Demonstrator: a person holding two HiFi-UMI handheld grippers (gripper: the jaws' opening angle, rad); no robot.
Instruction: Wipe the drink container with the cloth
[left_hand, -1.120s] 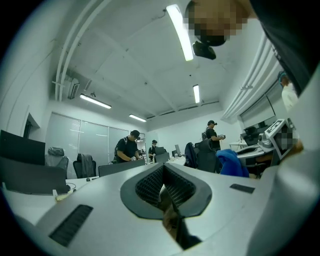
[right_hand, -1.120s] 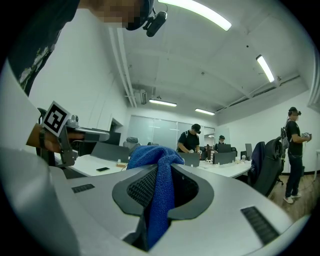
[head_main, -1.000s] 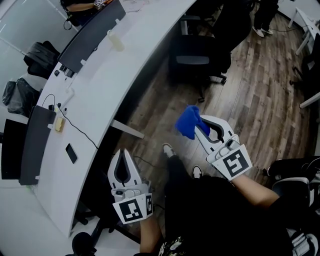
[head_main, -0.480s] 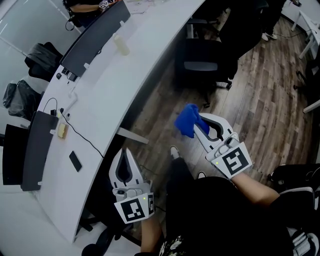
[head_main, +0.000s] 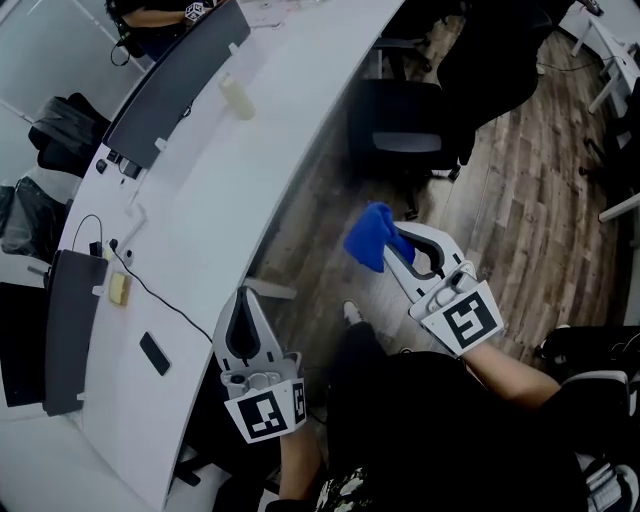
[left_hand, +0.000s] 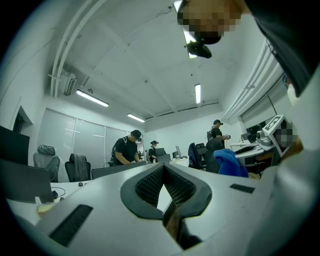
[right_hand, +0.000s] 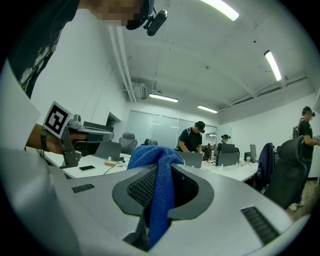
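My right gripper (head_main: 392, 243) is shut on a blue cloth (head_main: 368, 236), which bunches out past the jaw tips above the wooden floor. In the right gripper view the cloth (right_hand: 159, 182) hangs down between the closed jaws. My left gripper (head_main: 247, 296) is shut with nothing in it, held over the near edge of the curved white desk (head_main: 200, 210). Its jaws meet at the tip (left_hand: 163, 169) in the left gripper view, with the cloth (left_hand: 230, 163) off to the right. A small pale container (head_main: 236, 97) stands far up the desk, well away from both grippers.
Dark monitors (head_main: 170, 75) line the desk's far side. A phone (head_main: 155, 353), a yellow block (head_main: 118, 289) and a cable lie on the desk. A black office chair (head_main: 405, 125) stands on the floor ahead. Other people work at desks (right_hand: 192, 140) in the background.
The head view has shifted a little, so the desk appears to slide left. Both grippers keep their pose, and the cloth stays in the right jaws.
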